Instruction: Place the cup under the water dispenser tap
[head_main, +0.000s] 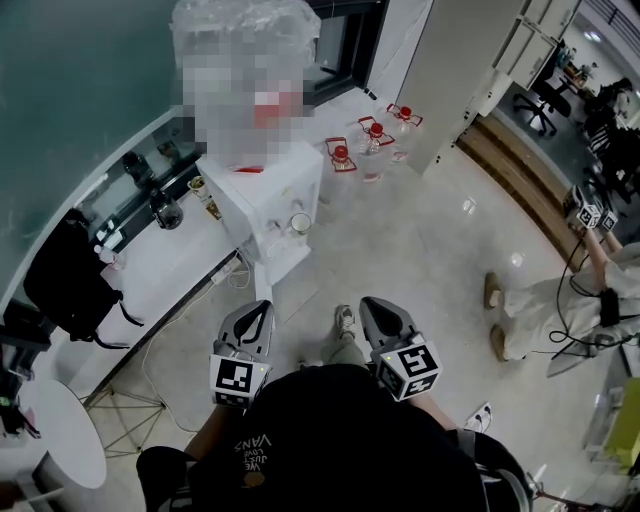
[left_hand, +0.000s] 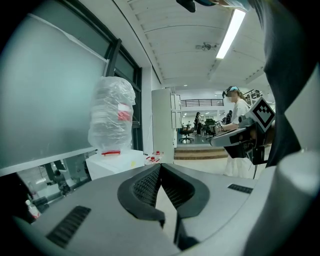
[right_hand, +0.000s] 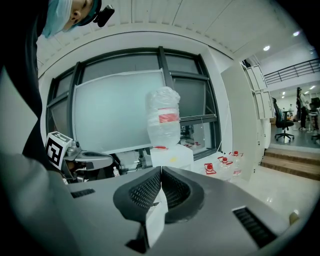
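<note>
A white water dispenser (head_main: 268, 196) stands on the floor ahead of me, with a plastic-wrapped bottle (head_main: 245, 60) on top. A small clear cup (head_main: 299, 222) sits at its front; I cannot make out the tap. Both grippers are held close to my body, well short of the dispenser. My left gripper (head_main: 262, 309) is shut with nothing in it, its pads meeting in the left gripper view (left_hand: 160, 166). My right gripper (head_main: 372, 306) is likewise shut and empty (right_hand: 161, 169). The dispenser (left_hand: 114, 162) (right_hand: 171, 156) shows beyond the jaws in both gripper views.
Several red-capped water bottles (head_main: 372, 140) stand on the floor behind the dispenser. A counter (head_main: 170, 255) with a black bag (head_main: 62, 272) runs along the left wall, and a round white table (head_main: 55, 440) is near left. Another person (head_main: 555, 300) stands at right.
</note>
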